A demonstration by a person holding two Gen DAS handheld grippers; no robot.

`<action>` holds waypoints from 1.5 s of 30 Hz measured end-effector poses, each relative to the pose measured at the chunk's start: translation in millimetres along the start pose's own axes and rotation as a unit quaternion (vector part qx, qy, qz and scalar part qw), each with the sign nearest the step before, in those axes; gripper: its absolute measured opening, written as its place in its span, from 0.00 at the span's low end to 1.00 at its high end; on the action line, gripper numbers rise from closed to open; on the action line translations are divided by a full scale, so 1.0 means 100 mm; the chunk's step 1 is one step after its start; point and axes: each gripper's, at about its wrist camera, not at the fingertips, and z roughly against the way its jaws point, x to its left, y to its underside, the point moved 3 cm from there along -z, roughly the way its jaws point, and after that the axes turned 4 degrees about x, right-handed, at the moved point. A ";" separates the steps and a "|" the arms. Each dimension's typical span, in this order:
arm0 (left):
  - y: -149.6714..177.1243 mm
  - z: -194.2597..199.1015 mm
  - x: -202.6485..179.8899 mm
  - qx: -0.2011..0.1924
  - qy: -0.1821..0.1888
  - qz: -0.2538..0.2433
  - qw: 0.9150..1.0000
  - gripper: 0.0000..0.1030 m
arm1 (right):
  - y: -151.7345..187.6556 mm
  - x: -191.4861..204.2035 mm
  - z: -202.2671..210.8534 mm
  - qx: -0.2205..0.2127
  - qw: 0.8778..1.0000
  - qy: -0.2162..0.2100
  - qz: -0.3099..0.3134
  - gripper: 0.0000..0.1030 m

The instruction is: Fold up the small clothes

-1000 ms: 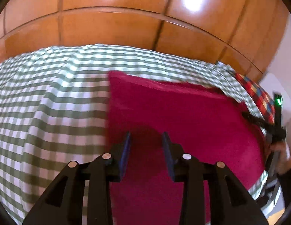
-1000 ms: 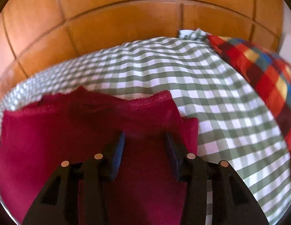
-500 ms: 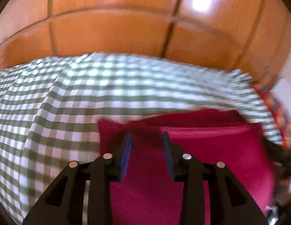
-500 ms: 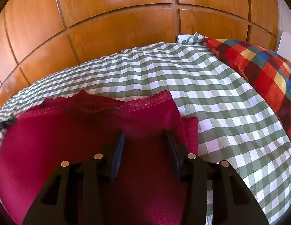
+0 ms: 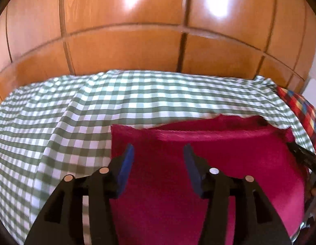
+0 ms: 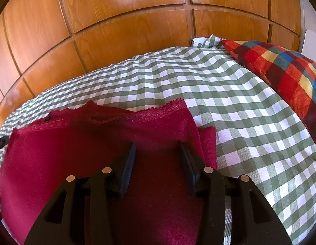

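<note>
We see left gripper [image 5: 158, 153] jaws apart, nothing clamped, above red garment [image 5: 229, 163]. Right gripper [image 6: 158, 153] jaws likewise apart, over same garment [image 6: 76, 143], folded on green checked sheet [image 6: 229, 102]. Plaid pillow [image 6: 284, 71] beside.

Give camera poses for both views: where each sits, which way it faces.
Left wrist: on left gripper, facing forward over red cloth toward wood panels; right gripper at right edge.
Right wrist: on right gripper, same heading; plaid pillow at right.
Shared: cloth, checked sheet, panels.
</note>
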 end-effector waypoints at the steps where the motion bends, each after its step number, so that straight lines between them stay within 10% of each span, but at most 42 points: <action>1: 0.04 0.07 -0.04 -0.006 0.000 -0.003 1.000 0.54 | 0.00 0.00 0.00 0.000 1.000 0.000 0.000 0.43; 10: 0.28 0.38 -0.29 -0.021 0.010 -0.022 0.999 0.57 | -0.01 0.02 0.03 0.003 1.000 0.004 0.004 0.45; 15: 0.41 0.46 -0.34 -0.016 0.013 -0.024 0.999 0.58 | -0.03 0.11 0.15 0.018 1.000 0.003 0.017 0.65; 25: 0.57 0.50 -0.37 -0.011 0.014 -0.026 1.000 0.60 | 0.15 0.15 0.66 0.018 0.999 -0.031 0.032 0.65; 29: 0.63 0.46 -0.37 -0.002 0.017 -0.022 1.000 0.62 | 0.34 -0.04 0.48 0.060 0.998 0.024 0.022 0.62; 45: 0.77 0.44 -0.33 0.003 0.018 -0.011 1.000 0.66 | 0.78 -0.39 0.66 0.087 0.971 -0.190 -0.116 0.74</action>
